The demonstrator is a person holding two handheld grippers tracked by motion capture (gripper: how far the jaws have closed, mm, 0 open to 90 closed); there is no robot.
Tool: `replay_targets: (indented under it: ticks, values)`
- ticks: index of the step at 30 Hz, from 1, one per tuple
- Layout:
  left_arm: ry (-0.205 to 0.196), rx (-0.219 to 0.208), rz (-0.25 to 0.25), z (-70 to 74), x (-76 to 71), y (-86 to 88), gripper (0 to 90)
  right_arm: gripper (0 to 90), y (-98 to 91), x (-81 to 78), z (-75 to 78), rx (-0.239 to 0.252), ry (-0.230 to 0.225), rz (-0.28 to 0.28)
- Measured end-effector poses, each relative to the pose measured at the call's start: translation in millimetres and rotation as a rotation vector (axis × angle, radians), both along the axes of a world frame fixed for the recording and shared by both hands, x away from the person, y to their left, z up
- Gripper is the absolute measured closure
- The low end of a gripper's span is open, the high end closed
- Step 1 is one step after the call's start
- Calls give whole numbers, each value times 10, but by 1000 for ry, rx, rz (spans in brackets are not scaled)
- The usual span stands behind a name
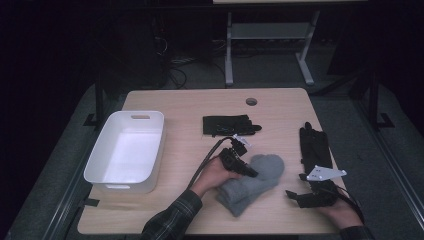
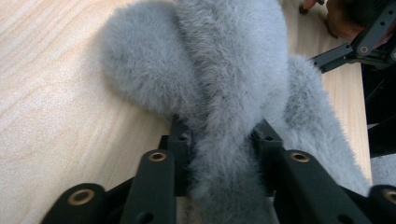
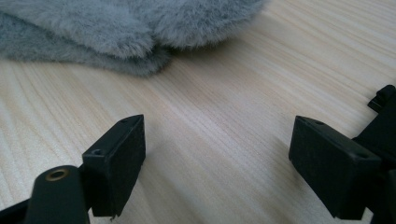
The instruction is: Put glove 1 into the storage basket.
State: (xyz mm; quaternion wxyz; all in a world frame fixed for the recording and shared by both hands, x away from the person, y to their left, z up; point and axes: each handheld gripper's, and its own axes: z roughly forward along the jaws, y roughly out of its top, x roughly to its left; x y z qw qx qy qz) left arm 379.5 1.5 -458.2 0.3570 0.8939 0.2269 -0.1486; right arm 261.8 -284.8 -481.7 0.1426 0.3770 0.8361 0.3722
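The left gripper is pinching a ridge of the grey fluffy mittens, its two black jaws pressing in on either side of the fur, as the left gripper view is showing with the grey pile bunching up between them. The mittens are lying in a stack near the front middle of the wooden table, rounded ends pointing away from the person and cuffs toward the front edge. The right gripper is resting low over the table just to the right of the mittens, apart from them, with its jaws standing wide open and nothing but bare wood showing between them; the edge of the grey fur is lying beyond its tips. A white plastic bin is sitting at the left side of the table, well apart from the mittens. One black glove is lying flat behind the mittens toward the middle of the table, and another black glove is lying near the right edge, just behind the right gripper
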Motion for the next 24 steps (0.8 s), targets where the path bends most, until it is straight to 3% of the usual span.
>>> replay_targets:
  ticks: [10,16,24]
  values:
    - [-28,-8,23,206,-50,103,729,187,0,0,1,1,1,0]
    - [-44,-38,48,401,-48,277,730,187,1,-1,1,0,0,-1]
    - [-104,-53,84,689,-51,545,731,187,2,0,0,-1,-1,-1]
